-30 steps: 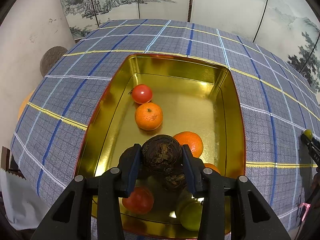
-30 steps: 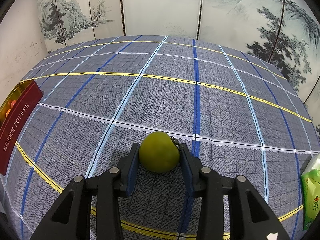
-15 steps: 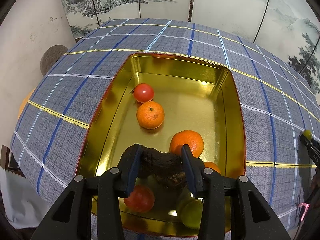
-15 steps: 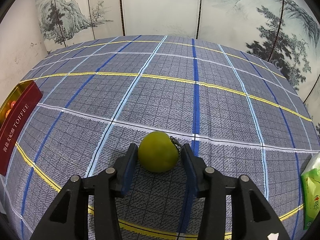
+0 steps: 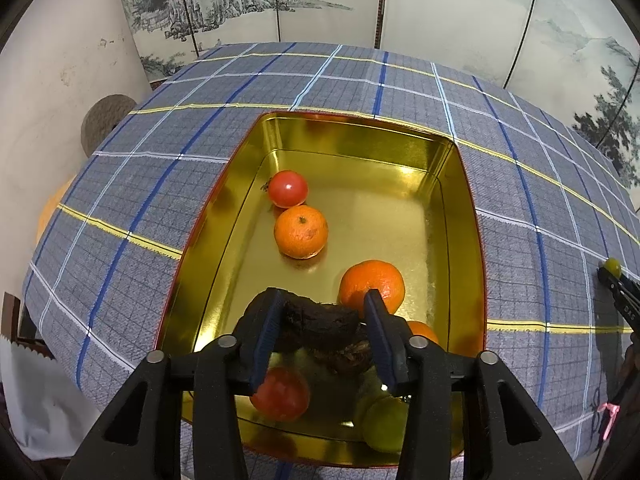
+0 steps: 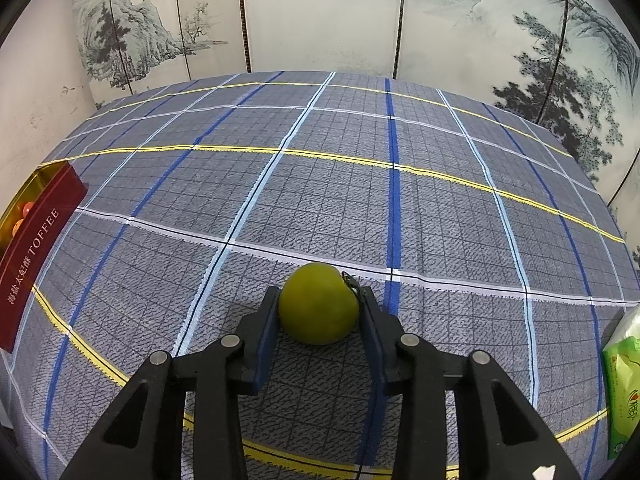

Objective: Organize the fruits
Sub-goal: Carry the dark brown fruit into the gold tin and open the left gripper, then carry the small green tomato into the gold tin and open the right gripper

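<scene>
In the left wrist view a gold tin [image 5: 464,200] holds two oranges [image 5: 301,232] [image 5: 372,284], two red tomatoes [image 5: 288,189] [image 5: 282,394] and a green fruit [image 5: 384,424]. A dark, rough fruit [image 5: 320,326] lies in the tin between the fingers of my left gripper [image 5: 323,300]. Its jaws are opening, and a gap shows at the right pad. In the right wrist view my right gripper [image 6: 320,294] is shut on a green round fruit [image 6: 318,308] that rests on the checked cloth.
The tin's red side [image 6: 36,248], lettered TOFFEE, stands at the far left of the right wrist view. A green packet [image 6: 622,380] lies at the right edge. The checked cloth [image 6: 360,200] covers the table, and painted screen panels [image 6: 320,12] stand behind it.
The dark fruit has sunk from between the raised left pads onto the tin floor, and the left jaws have widened. The right jaws parted slightly, then closed on the green fruit.
</scene>
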A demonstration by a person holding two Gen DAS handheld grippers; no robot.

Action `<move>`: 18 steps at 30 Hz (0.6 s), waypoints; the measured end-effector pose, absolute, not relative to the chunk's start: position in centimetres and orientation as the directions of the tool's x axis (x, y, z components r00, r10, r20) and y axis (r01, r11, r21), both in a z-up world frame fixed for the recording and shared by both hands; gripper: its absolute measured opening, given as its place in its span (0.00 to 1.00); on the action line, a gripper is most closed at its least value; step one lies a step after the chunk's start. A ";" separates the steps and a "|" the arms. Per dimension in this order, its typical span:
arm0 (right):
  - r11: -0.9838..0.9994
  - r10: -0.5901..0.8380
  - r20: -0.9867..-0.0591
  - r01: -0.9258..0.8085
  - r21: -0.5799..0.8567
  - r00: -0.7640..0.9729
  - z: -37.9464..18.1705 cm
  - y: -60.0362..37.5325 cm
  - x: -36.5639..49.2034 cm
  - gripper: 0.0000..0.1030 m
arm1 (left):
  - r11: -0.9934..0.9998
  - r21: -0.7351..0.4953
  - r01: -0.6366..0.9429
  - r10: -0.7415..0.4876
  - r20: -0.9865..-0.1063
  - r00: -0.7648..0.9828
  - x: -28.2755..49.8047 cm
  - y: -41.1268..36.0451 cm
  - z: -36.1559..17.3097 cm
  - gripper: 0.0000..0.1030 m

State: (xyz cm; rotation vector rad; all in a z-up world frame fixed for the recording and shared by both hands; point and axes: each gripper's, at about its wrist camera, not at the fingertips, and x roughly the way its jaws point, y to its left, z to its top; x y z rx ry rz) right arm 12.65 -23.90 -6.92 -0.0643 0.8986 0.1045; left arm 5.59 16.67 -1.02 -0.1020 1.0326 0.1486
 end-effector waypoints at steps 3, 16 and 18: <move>0.993 0.062 -0.784 -0.114 -0.011 0.617 -6.9 -23.9 12.7 0.33 | 0.985 -0.013 -0.173 0.079 -0.853 0.515 5.3 16.6 -0.7 0.51; 0.994 0.063 -0.781 -0.108 -0.005 0.621 -6.2 -23.4 12.5 0.32 | 0.986 -0.025 -0.166 0.071 -0.834 0.547 4.2 16.3 0.3 0.57; 0.993 0.072 -0.777 -0.119 -0.004 0.625 -5.7 -23.0 12.4 0.32 | 0.986 -0.019 -0.167 0.077 -0.832 0.549 4.0 16.3 0.4 0.57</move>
